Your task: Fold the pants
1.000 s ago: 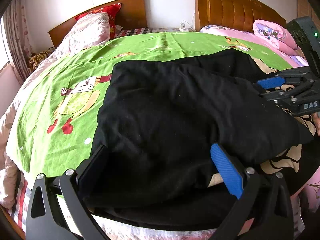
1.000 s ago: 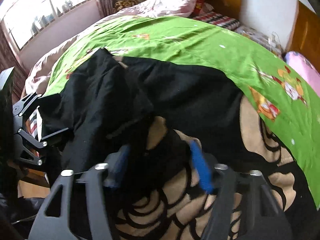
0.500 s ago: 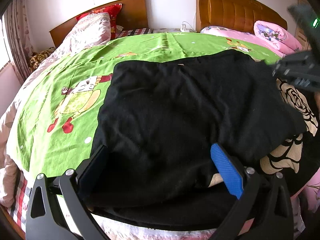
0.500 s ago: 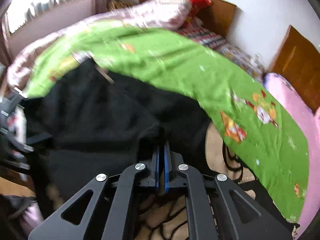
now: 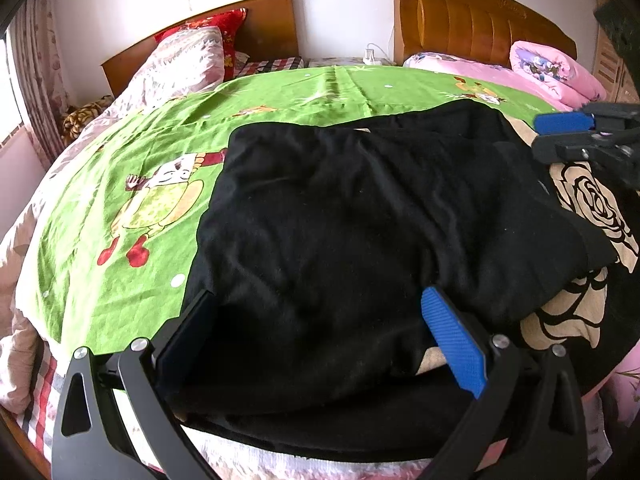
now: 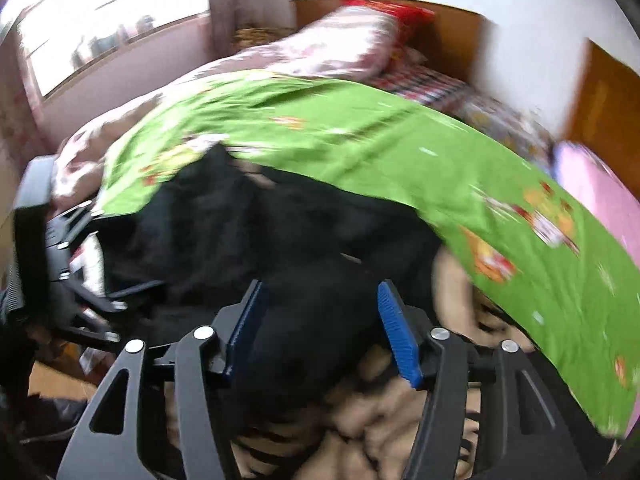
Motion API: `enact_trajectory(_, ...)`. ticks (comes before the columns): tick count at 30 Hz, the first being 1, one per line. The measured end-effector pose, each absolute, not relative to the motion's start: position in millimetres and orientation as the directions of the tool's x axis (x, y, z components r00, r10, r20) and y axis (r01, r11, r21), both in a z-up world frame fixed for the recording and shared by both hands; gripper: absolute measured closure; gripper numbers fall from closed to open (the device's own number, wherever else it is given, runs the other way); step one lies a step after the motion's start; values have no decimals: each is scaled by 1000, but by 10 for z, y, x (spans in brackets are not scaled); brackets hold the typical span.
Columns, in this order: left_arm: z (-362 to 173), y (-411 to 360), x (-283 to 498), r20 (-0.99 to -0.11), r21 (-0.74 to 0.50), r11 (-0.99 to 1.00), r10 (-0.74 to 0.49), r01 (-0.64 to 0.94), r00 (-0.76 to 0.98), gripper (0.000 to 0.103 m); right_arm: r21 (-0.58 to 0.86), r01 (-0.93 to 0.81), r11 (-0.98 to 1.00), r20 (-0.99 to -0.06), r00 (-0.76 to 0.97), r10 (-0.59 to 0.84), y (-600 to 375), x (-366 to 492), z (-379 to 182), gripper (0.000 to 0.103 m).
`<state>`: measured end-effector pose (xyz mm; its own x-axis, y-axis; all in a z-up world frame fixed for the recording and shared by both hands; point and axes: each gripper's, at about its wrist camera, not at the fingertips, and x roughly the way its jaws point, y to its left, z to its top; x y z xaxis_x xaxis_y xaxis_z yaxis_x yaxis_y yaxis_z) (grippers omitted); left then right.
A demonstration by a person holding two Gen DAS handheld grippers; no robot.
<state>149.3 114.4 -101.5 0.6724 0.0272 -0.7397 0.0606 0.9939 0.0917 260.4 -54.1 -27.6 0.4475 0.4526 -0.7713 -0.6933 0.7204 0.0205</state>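
Note:
Black pants [image 5: 360,220] lie folded in a broad pile on the bed, on a green cartoon sheet [image 5: 140,184] and a beige rose-print blanket [image 5: 592,204]. My left gripper [image 5: 320,320] is open, its fingers straddling the near edge of the pants. My right gripper [image 6: 320,320] is open above the right end of the pants [image 6: 280,240]; it also shows at the right edge of the left wrist view [image 5: 576,132]. The right wrist view is blurred.
Two wooden headboards [image 5: 472,24] stand at the back wall. A pink folded quilt [image 5: 560,68] lies at the far right, pillows [image 5: 192,64] at the far left. A window [image 6: 100,40] is on the left. The bed's near edge [image 5: 280,460] is just below my left gripper.
My right gripper was shut on the pants half a second ago and has now opened and let go. The right end of the pants has been laid over. My left gripper has not moved.

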Motion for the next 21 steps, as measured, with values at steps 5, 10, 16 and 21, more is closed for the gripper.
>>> enact_trajectory(5, -1004, 1114, 1479, -739, 105, 993, 38, 60, 673, 1, 24, -741, 671, -838, 351, 417, -245, 2683, -577, 34)
enact_trajectory(10, -1011, 1148, 1475, -739, 84, 994, 15, 70, 674, 1, 34, -734, 678, -838, 349, 420, -400, 2688, -689, 34)
enact_trajectory(16, -1018, 1173, 1462, -736, 72, 995, 4, 73, 677, 1, 7, -686, 728, -813, 421, 403, -524, 2513, -493, 33)
enact_trajectory(21, -1013, 1167, 1459, -741, 80, 994, 11, 72, 671, 1, -76, -728, 682, -836, 420, 354, -300, 2321, -700, 28)
